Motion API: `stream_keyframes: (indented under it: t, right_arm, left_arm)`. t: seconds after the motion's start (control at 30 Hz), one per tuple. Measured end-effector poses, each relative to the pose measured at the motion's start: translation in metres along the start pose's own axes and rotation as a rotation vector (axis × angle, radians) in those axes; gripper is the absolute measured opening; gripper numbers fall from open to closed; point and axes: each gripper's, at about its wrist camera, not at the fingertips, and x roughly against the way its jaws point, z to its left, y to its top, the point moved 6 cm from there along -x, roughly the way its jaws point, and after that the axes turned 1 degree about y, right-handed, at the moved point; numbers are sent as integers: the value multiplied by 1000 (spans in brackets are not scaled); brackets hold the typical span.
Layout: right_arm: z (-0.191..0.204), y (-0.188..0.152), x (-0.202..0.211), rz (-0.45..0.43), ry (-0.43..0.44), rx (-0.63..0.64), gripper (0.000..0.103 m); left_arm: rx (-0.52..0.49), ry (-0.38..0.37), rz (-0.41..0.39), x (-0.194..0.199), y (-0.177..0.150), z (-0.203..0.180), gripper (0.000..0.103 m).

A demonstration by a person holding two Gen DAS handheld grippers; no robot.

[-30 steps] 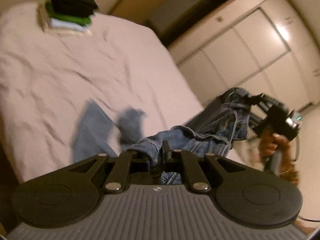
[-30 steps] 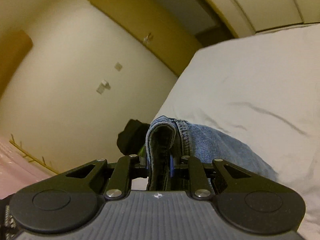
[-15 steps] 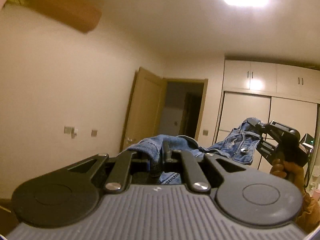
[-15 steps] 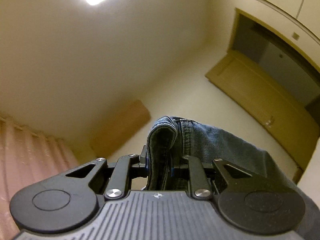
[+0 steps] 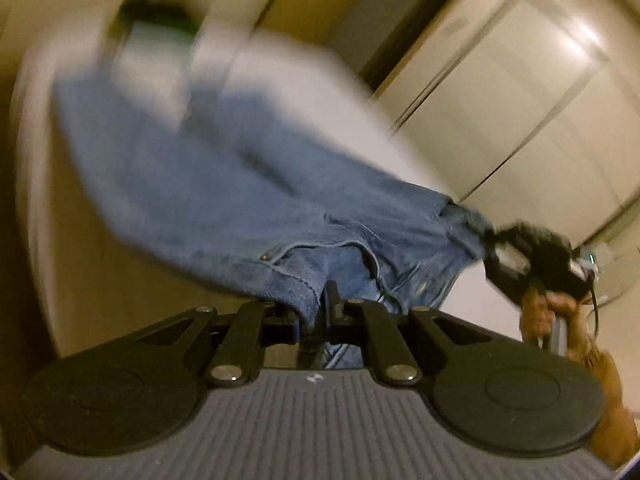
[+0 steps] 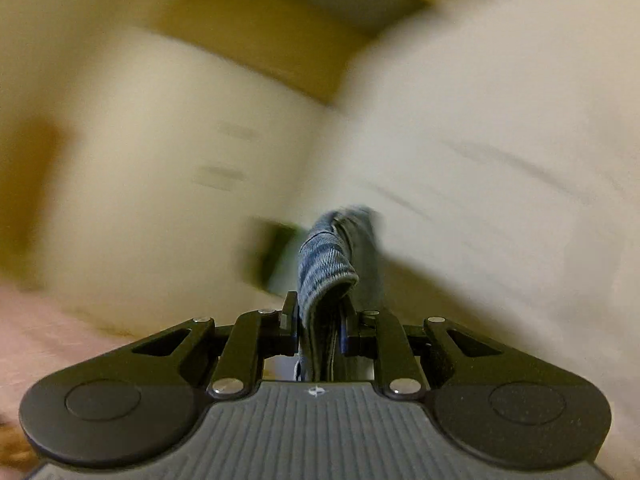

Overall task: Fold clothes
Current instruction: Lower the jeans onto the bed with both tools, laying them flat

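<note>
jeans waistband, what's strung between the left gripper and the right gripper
In the left wrist view only the jeans span from the left gripper to the right gripper, each shut on denim.

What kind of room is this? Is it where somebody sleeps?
Probably a bedroom. There is a wide bed with a pale sheet, tall cream wardrobe doors beside it, and a blurry stack of folded clothes at the bed's far end.

Blue jeans [image 5: 248,184] stretched between left gripper [image 5: 316,312], right gripper [image 5: 486,240]
</note>
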Motion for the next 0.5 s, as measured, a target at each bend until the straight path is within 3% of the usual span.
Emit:
stream_keyframes:
  t: [0.07,0.13,0.2,0.27,0.3,0.37,0.43,0.47,0.5]
  right_arm:
    - [-89,-39,-10,99,-176,-53,19]
    - [-153,-78,-19,191,-334,-57,19]
    - [-196,-105,-16,219,-426,-36,25]
    - [-207,-112,-5,190,-421,-3,40]
    - [-205,-115,-2,179,-417,27,43]
    - [-193,-128,4,159,-392,81,44]
    - [-188,-127,11,147,-360,89,52]
    - [-193,-127,12,147,-349,82,56]
    - [-198,-128,6,150,-335,79,56]
  left_arm:
    - [71,89,158,-59,-76,40,8]
    - [105,172,266,-94,-129,69,8]
    - [141,228,320,-107,-165,90,10]
    - [175,220,311,-103,-178,95,13]
    - [191,204,297,-97,-179,92,23]
    - [224,168,270,-101,-182,102,33]
    - [251,152,244,-113,-186,100,34]
    - [265,152,232,-118,-191,100,40]
    - [278,155,219,-121,-195,101,41]
